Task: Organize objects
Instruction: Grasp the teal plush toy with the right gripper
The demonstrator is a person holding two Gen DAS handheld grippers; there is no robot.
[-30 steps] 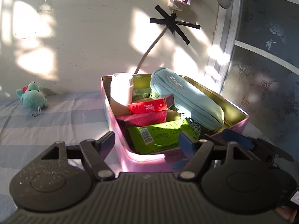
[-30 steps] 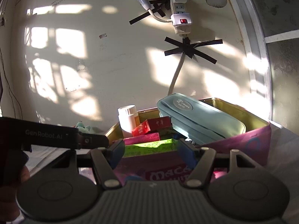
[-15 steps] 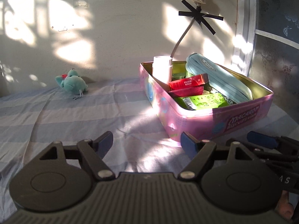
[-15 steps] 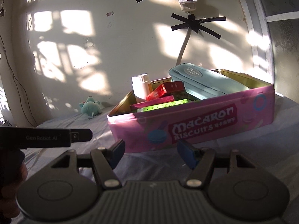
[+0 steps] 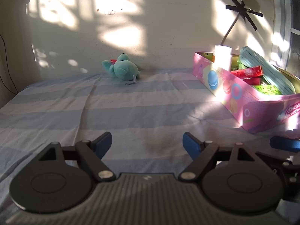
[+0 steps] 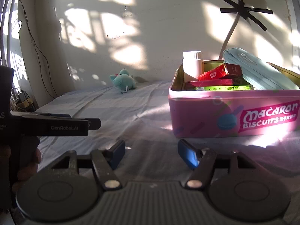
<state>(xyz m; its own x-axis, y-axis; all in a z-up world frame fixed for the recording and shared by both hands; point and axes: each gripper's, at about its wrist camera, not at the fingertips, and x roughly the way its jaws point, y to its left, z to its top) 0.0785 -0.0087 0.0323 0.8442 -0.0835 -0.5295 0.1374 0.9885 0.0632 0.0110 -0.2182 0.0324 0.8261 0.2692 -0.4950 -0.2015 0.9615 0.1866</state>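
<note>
— Pulling back from the pink tin (image 6: 232,112) since a second ago, both of them; tin sliding off to the right, more striped bedsheet (image 5: 131,108) opening up in front.

— Jaws?

— Left gripper (image 5: 147,143) spread wide, pinching nothing. Right gripper (image 6: 151,152) likewise spread, holding nothing, hanging just short of the tin's near wall.

— Still loose?

— Only the teal plush toy (image 5: 122,69), lying at the far edge of the bed against the wall, well apart from the tin at the far right corner.

— Risks?

— Possibly squashing the soft plush unevenly and dropping it on the way over; snagging its little key ring on the cloth. Possibly finding no room, too: tin already crowded, blue pencil case (image 6: 258,71) riding above the rim, likely tipping out if nudged.

— Counting?

— One tin, one plush, one white bottle (image 6: 193,63), one pencil case, two red boxes (image 6: 219,73), one green box (image 6: 225,88). Two grippers.
</note>
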